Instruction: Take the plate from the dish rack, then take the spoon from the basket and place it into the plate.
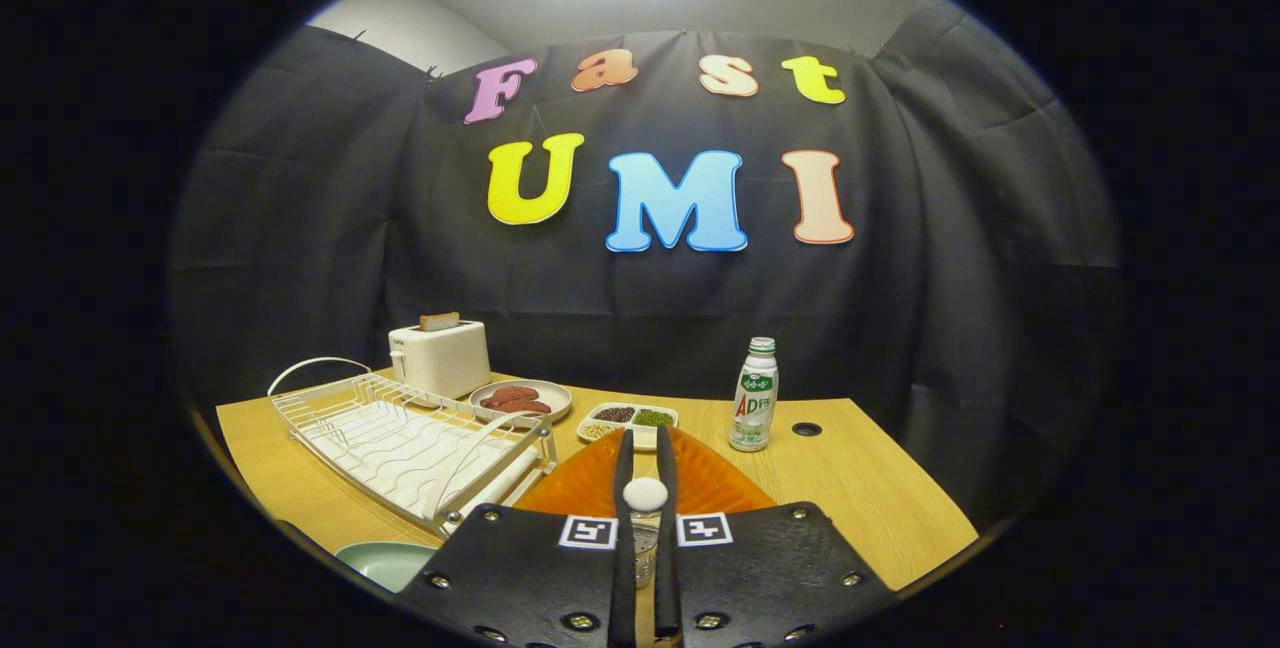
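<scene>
Fingers of your gripper (645,448) squeeze a white spoon (645,494) between them, over the orange plate (700,478). Your dish rack (400,438) sits empty beside it, so the plate looks done. You just need to drop the spoon in.

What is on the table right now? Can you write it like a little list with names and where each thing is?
gripper: fingers nearly together, pinching a white spoon
orange plate: on the table, under and just ahead of the fingers
dish rack: beside the plate, no dishes in it
toaster: behind the rack, bread sticking out
round plate: reddish food, beside the toaster
divided tray: beans, beyond the fingers
bottle: upright, beside the orange plate
green bowl: near corner, partly hidden
</scene>
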Tool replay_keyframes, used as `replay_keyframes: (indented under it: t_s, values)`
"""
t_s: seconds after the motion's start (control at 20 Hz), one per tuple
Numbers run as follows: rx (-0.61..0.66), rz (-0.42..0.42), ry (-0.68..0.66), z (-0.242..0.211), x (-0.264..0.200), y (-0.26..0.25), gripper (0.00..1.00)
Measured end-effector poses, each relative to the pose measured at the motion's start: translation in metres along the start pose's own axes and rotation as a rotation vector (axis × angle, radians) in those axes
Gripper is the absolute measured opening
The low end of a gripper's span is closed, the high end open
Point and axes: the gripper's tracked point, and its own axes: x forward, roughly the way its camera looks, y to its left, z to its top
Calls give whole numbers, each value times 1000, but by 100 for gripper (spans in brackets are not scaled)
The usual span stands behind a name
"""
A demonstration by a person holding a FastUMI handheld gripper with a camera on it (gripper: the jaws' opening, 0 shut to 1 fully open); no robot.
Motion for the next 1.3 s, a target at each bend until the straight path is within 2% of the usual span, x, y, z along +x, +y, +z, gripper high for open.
replay_keyframes:
  t_s: [0.25,0.5,0.9,1.3]
  values:
    - [12,50,20,37,-22,14,7]
    - [-21,134,61,50,-52,42,7]
    - [-39,276,133,39,-89,93,7]
    - [-83,377,212,8,-98,125,7]
